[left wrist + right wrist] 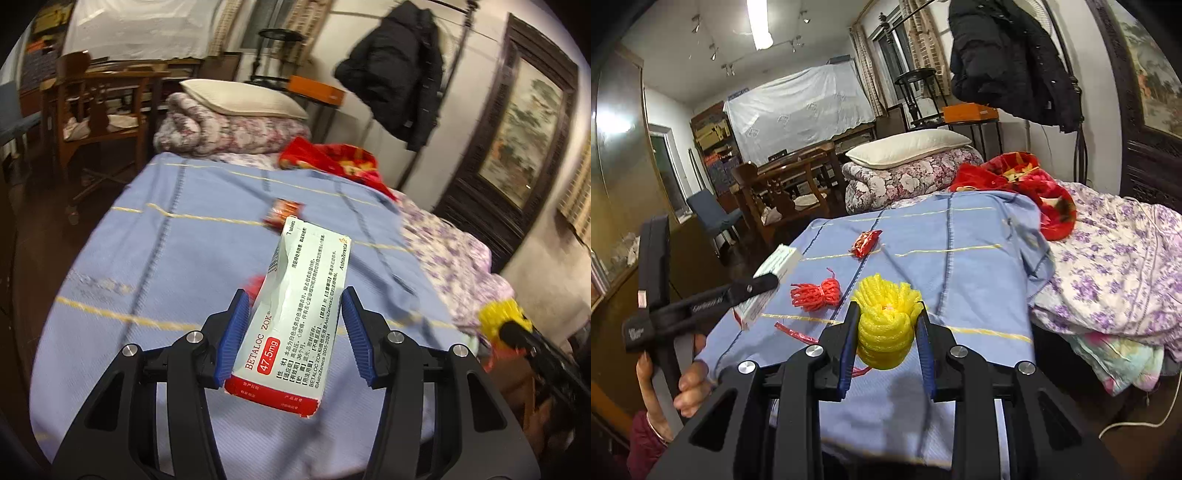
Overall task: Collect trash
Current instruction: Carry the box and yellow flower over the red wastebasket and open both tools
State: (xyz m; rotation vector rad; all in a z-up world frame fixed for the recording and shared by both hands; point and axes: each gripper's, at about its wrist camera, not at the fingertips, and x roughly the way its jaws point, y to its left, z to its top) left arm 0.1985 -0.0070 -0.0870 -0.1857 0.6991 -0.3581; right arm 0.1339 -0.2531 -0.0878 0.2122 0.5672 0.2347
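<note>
My left gripper [295,299] is shut on a white medicine box [291,314] with a red end, lifted above the blue blanket [166,258]. In the right wrist view this gripper [772,280] and its box [779,262] show at the left, with a person's hand [690,380] on the handle. My right gripper [888,310] is shut on a yellow foam net [884,332], seen in the left wrist view at the right edge [504,317]. On the blanket lie a red foam net [816,293], a red wrapper [866,242] [282,212] and a thin red strip [796,334].
A folded floral quilt [912,177] with a pillow [908,146] lies at the bed's far end, with a red blanket [1015,177] beside it. Purple floral bedding [1115,258] is heaped on the right. A black jacket [1008,55] hangs beyond. A wooden chair [99,107] stands left of the bed.
</note>
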